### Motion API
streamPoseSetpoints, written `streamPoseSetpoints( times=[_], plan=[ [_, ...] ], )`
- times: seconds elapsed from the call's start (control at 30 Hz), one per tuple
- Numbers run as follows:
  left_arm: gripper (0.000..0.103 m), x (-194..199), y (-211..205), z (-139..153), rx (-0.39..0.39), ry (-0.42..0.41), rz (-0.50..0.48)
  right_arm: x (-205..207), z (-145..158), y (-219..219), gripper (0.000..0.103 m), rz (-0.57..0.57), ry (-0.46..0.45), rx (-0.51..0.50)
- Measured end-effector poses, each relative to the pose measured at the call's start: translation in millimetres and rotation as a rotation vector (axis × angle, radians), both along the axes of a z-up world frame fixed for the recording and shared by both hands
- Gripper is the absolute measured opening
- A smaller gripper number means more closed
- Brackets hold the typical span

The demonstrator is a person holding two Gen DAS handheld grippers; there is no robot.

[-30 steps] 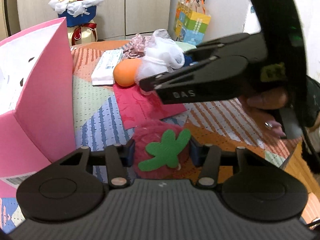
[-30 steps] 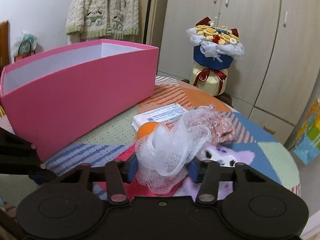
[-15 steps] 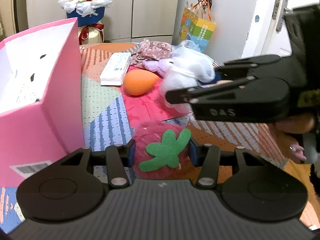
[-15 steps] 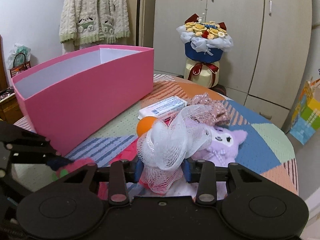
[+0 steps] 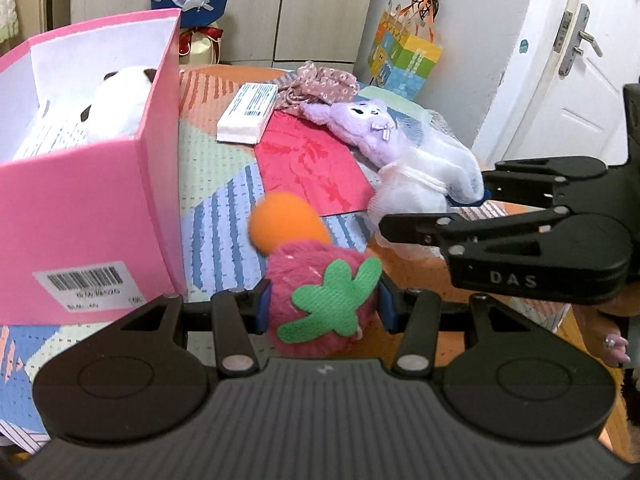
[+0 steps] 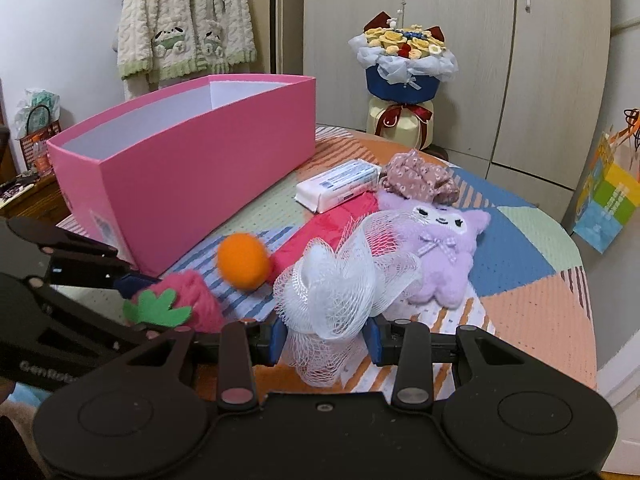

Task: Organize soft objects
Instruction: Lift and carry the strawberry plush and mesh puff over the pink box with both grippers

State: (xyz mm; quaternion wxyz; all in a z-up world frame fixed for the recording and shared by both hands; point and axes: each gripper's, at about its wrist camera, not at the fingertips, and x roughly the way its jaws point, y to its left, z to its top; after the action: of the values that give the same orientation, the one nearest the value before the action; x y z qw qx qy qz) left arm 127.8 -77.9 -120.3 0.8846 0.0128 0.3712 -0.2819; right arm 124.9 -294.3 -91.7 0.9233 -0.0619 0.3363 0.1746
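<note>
Left wrist view. Left gripper (image 5: 320, 306) is clamped on a pink plush strawberry (image 5: 316, 300), blue pads pressed into its sides, green felt leaf facing the camera. The jaws stand partly closed, about the toy's width. The pink box (image 5: 92, 208) sits just to the left with a white plush already inside. An orange ball (image 5: 286, 222) lies just beyond the strawberry, blurred, so it may be rolling. The right gripper (image 5: 432, 200) reaches in from the right with a white mesh sponge (image 5: 424, 184) in its jaws. A purple plush (image 5: 368, 124), a tissue pack (image 5: 248, 112) and a red cloth (image 5: 316, 164) lie farther back on the patchwork cover (image 5: 216, 200).

Right wrist view. The right gripper (image 6: 324, 338) pinches the mesh sponge (image 6: 336, 288) near its bunched lower part; its jaws have just closed a little on it and most of the netting billows free above. The left gripper (image 6: 132, 280) holds the strawberry (image 6: 180, 300) at lower left, near the box (image 6: 192, 176) end.

Risks, as I judge them: both loads head for one box, so the grippers could collide at its rim. Loose netting could snag a finger or the box wall. The ball could roll off the cover.
</note>
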Motion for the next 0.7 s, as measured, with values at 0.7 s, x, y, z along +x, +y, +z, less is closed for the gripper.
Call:
streamPoseSetpoints(
  times=[0.7],
  plan=[
    [0.049, -10.7, 19.0, 4.4, -0.008, 0.046, 0.010, -24.3, 6.1, 1.2, 0.044, -0.011, 0.033, -0.009]
  ],
)
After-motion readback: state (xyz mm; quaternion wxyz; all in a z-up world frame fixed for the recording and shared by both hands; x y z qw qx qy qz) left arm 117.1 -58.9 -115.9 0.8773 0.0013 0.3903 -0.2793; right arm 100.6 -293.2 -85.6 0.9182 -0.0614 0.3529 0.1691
